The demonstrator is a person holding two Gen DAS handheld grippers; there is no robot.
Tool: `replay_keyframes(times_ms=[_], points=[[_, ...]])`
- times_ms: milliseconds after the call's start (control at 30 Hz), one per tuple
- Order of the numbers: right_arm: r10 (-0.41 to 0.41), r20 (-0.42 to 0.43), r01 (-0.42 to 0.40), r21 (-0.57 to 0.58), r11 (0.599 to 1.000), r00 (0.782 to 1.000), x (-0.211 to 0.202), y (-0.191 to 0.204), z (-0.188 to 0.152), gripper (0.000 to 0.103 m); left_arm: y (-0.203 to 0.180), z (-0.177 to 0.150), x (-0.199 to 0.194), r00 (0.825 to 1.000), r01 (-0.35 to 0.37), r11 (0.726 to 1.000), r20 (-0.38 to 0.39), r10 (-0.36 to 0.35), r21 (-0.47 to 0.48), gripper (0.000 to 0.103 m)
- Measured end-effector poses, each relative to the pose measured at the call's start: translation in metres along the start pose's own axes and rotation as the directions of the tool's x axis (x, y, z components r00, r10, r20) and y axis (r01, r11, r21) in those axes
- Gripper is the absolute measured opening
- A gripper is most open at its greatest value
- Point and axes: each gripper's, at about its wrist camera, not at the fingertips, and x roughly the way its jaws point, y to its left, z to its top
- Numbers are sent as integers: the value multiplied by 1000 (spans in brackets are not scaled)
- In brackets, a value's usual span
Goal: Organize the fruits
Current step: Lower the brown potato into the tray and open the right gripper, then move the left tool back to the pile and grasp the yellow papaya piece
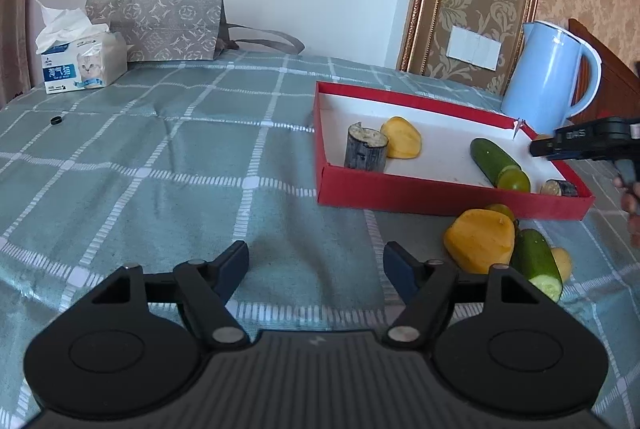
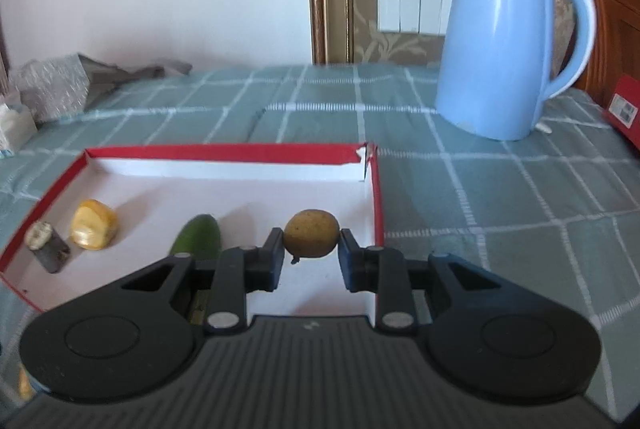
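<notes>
Left wrist view first: the left gripper [image 1: 315,265] hangs released over the checked cloth of the bench [image 1: 168,165], nothing between its jaws. Just to its right, outside the red box [image 1: 440,195], lies a loose cluster: a yellow chunk [image 1: 480,239], a cucumber piece [image 1: 538,263], a small potato [image 1: 562,261] and something green half hidden behind them. Inside the box sit an eggplant stub [image 1: 365,151], a yellow wedge [image 1: 401,138], a longer cucumber [image 1: 490,155] with a green grape [image 1: 514,178] against its end, and a small eggplant slice [image 1: 560,188] in the near corner. The right gripper [image 1: 538,148] reaches in over the far right corner. The risk here is a grab at the crowded cluster: wide jaws could nudge the neighbours, and the round ones would probably roll off across the cloth.

Right wrist view: the right gripper [image 2: 312,253] is clenched on a small round brownish fruit [image 2: 311,232], held only at its two sides, above the white floor near the box's right wall. The picture is smeared, which suggests a quick move. A round fruit pinched so narrowly may slip or spin out; let go too high or too near that low wall, it could bounce over the edge towards the blue kettle [image 2: 504,41].
</notes>
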Motion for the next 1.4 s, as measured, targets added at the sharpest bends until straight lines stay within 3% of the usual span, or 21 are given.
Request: replay_keyframes(times_ms=[233,300,367,433,533,733,967,1200,1400], points=[[-40,-34,39,-31,999,999,24,3,-3,28,-2,0,0,1000,-4,1000,-4,4,11,77],[-30,-19,29,-50,998,999,24,6,-5,43,-2,0,1,1000,-3,1000,-3,3,11,77],[-7,7,8,-69,998,1000,20,11,-4,82,-2,0,1,1000,-3,1000,-3,3,10,77],[-7,40,11,-99,995,999,13,18,-4,92,-3,0,1,1000,-5,1000,-4,5,12,77],[-72,153,95,-150,984,986,-11,30,-7,101,-2,0,1,1000,-3,1000,-3,3,10,77],[-44,288,75,-98,992,957,-72,25,-30,103,-2,0,1,1000,-3,1000,-3,3,10,77],[-46,345,60,-30,998,937,-119,13,-82,103,-1,0,0,1000,0,1000,1,0,3,77],[-38,299,36,13,999,953,-125,-2,-99,103,-9,2,-10,996,78,997,29,-78,24,77],[-20,246,12,37,999,969,-114,-4,-113,103,-39,13,-20,980,183,968,52,-194,170,77]])
